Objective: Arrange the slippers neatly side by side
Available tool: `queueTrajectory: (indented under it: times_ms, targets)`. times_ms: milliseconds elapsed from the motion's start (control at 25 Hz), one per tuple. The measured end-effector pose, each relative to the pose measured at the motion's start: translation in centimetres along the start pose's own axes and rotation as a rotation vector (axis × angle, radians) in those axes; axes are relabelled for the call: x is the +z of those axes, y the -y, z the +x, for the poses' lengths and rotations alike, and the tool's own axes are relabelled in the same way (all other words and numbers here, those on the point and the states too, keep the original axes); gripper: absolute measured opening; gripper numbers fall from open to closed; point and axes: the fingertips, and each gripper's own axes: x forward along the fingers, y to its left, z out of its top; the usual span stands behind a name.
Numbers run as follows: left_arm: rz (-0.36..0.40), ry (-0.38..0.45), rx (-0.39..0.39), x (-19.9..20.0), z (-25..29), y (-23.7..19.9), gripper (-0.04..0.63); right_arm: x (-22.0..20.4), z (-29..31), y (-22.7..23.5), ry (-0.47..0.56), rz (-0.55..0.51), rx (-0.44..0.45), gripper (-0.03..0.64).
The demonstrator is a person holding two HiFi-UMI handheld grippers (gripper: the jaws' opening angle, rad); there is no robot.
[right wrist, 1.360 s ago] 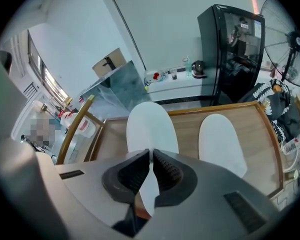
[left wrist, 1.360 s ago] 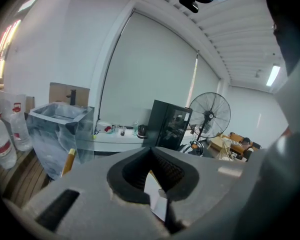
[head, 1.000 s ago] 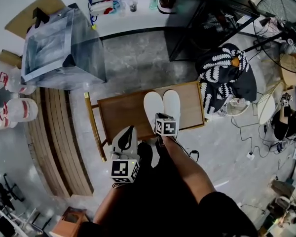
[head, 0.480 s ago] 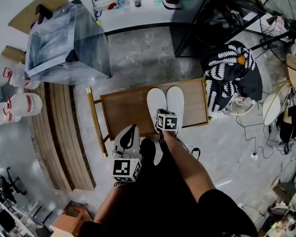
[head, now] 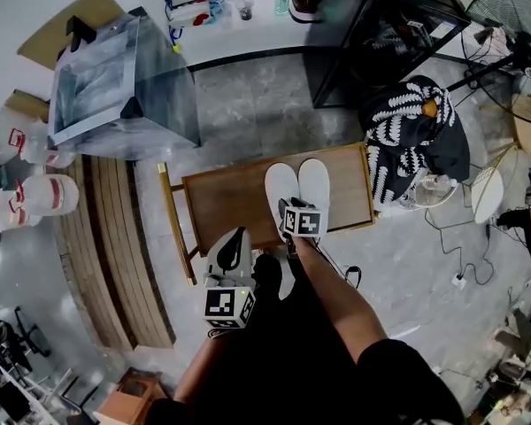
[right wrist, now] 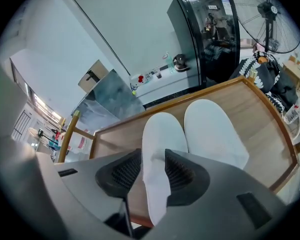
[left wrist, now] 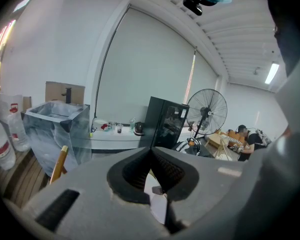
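Two white slippers lie side by side, toes away from me, on a low wooden table: the left slipper and the right slipper. My right gripper is at the table's near edge. Its jaws are opening, with the left slipper's heel between the pads, and they do not squeeze it. My left gripper hangs short of the table at the left. It is shut with nothing in it.
A clear plastic box stands at the far left over wooden planks. A black cabinet, a black-and-white cloth and a fan are at the right. Cables run across the floor.
The head view has shifted slightly. The slippers and both grippers stay about where they were, the right gripper still at the left slipper's heel.
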Motion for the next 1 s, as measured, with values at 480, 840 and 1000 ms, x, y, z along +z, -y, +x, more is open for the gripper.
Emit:
queueTrajectory:
  times_ms: [480, 840, 1000]
  targets:
    - [0.017, 0.063, -0.042, 2.4, -0.5, 1.4, 0.015, 6.7, -9.9, -1.5, 0.209, -0.102, 0.024, 0.132]
    - [0.07, 0.13, -0.056, 5.5, -1.3, 3.3, 0.015, 11.4, -19.9, -1.7, 0.421, -0.271, -0.032, 0.038]
    - [0.091, 0.154, -0.073, 7.2, -1.8, 4.2, 0.015, 12.0, -24.4, -2.3, 0.49, -0.311, -0.034, 0.028]
